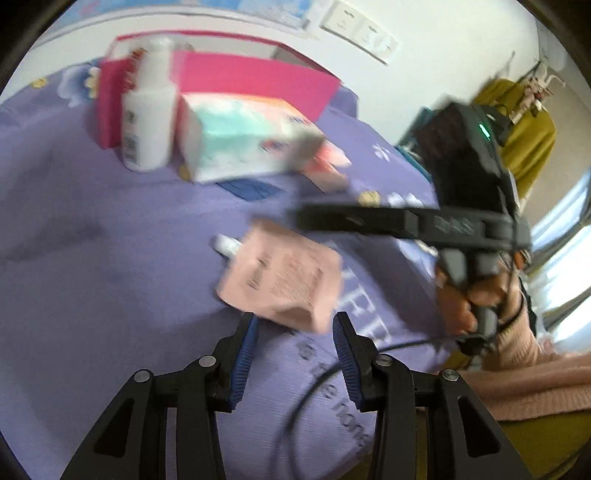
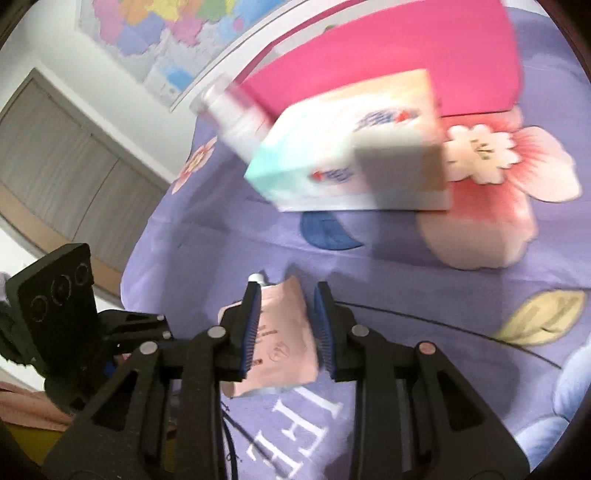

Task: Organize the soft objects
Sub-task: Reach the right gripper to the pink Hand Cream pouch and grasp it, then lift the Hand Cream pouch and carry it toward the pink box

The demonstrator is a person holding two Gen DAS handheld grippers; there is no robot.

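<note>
Clearly the flat pink spouted refill pouch (image 2: 284, 339) lying on the purple flowered bedsheet (image 2: 406, 266) is limp, light and slick, so with my right tool (image 2: 286, 295) and left tool (image 1: 293, 323) part-open and empty, I favour its stiffer edge near the white cap (image 2: 255, 277).

A home bedroom: a bed under a purple floral bedsheet (image 2: 406, 266), a coloured wall map (image 2: 166, 33), a wooden wardrobe door (image 2: 62, 166), wall switches (image 1: 362, 29), and clothes on hangers (image 1: 524, 122) near a bright window (image 1: 569, 236).
</note>
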